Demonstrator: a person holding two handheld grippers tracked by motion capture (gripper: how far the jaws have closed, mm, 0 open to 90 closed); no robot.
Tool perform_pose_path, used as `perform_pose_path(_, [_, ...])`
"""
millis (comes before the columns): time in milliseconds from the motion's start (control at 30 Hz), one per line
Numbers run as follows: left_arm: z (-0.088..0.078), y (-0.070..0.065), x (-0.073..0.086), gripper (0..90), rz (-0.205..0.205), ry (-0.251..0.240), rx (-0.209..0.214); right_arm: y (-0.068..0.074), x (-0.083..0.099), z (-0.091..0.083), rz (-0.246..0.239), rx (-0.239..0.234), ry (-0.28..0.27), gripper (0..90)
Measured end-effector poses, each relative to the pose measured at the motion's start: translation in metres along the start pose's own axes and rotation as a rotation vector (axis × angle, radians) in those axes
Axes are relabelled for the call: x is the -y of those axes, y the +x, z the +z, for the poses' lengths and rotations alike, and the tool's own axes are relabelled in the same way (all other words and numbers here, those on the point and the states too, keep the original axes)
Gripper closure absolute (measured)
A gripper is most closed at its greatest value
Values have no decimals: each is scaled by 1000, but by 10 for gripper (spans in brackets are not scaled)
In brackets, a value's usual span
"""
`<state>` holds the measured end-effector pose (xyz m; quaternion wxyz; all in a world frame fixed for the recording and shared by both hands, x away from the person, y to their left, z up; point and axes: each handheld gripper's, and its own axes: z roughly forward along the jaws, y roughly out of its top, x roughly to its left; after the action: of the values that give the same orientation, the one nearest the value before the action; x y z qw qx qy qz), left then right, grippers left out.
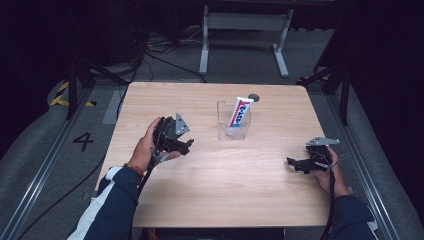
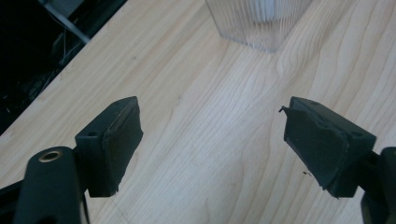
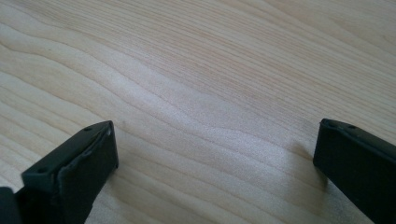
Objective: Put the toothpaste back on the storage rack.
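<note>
Both your left gripper point(image 1: 186, 145) and right gripper point(image 1: 296, 163) are wide open, holding nothing. The toothpaste tube point(image 1: 239, 112) leans in the clear container point(image 1: 233, 131) near the table's point(image 1: 210, 195) far edge; a careless push could tip it.

The left gripper point(image 1: 176, 136) is a black body with a grey three-cornered plate on top, at about 8 o'clock on the table; a dark cable trails from it toward 6 o'clock along the forearm. The right gripper point(image 1: 309, 161), at about 4 o'clock, is likewise black with a grey plate and a black cable running down past the wrist. In the left gripper view the pads point(image 2: 119, 140) are matte black blocks with worn, ragged edges, small screw holes in their tops, and a brass-coloured insert at 8 o'clock. In the right gripper view the pads point(image 3: 79, 163) show similar holes and scuffed edges. The sleeves point(image 1: 112, 200) are dark blue, the left one with a white stripe. An orange band circles the left wrist.
</note>
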<state>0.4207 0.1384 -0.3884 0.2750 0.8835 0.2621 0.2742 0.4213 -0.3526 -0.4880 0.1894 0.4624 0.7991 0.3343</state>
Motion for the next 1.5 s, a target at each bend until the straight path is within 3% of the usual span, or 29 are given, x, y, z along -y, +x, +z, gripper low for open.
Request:
perform_pose_path(1000, [-16,13,70,202,-33,116,-70,1,0,0,2,-1,0,0])
perform_pose_path(1500, [-21,14,113,205,-65,174,-60,1,0,0,1,-2,0,0])
